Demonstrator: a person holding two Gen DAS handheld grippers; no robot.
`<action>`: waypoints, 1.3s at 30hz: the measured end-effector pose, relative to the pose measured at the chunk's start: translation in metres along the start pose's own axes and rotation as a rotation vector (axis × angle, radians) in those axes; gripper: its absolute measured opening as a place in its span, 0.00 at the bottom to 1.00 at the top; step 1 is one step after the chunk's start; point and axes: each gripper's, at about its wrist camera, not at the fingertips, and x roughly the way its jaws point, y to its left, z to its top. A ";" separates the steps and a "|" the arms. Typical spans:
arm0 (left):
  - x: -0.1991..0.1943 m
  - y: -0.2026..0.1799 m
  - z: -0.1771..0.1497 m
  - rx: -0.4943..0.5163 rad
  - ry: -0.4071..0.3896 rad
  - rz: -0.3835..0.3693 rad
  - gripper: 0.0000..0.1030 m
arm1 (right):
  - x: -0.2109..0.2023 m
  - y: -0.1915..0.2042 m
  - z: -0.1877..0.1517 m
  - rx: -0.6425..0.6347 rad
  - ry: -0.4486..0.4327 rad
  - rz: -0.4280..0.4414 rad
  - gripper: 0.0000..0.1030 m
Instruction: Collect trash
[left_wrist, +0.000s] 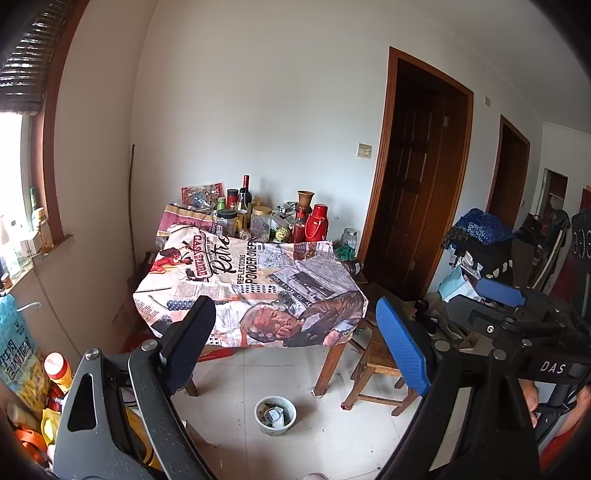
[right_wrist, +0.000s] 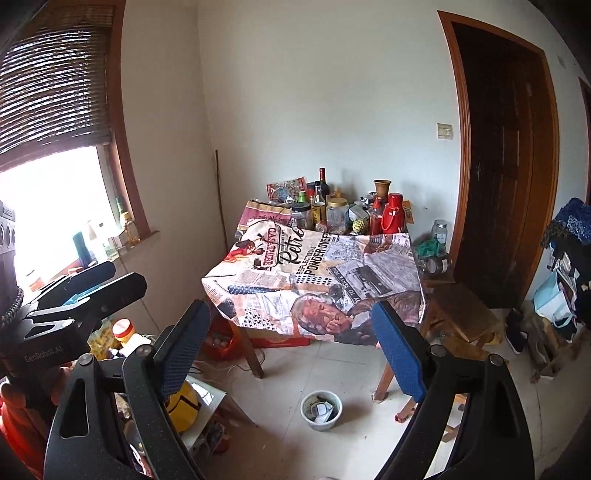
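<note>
A small pale tub (left_wrist: 275, 415) (right_wrist: 321, 409) holding paper and wrapper scraps stands on the tiled floor in front of the table. The table (left_wrist: 332, 360) wears a newspaper-print cloth (left_wrist: 258, 291) (right_wrist: 321, 284), with bottles, jars and a red flask (left_wrist: 317, 223) (right_wrist: 392, 216) crowded along its far edge. My left gripper (left_wrist: 295, 343) hangs open short of the table's near edge, with nothing between its blue pads. My right gripper (right_wrist: 291, 343) is open too, empty, and aimed at the same near edge. Each gripper shows at the side of the other's view.
A low wooden stool (left_wrist: 380, 354) (right_wrist: 458, 317) stands right of the table. Bags, a red-capped jar (left_wrist: 57, 369) and yellow packs crowd the floor at left under the window sill (right_wrist: 136, 240). Clothes and bags (left_wrist: 480, 236) pile up at right by the dark doors (right_wrist: 506, 155).
</note>
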 end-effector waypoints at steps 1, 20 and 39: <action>0.001 0.001 0.000 -0.002 0.002 0.000 0.86 | 0.000 0.000 -0.001 0.000 0.000 -0.001 0.85; 0.006 0.003 -0.003 -0.016 0.014 -0.005 0.87 | -0.001 0.000 0.000 0.003 0.011 -0.005 0.85; 0.007 -0.008 -0.002 0.006 0.016 -0.027 0.90 | -0.004 -0.009 0.002 0.034 0.001 -0.016 0.85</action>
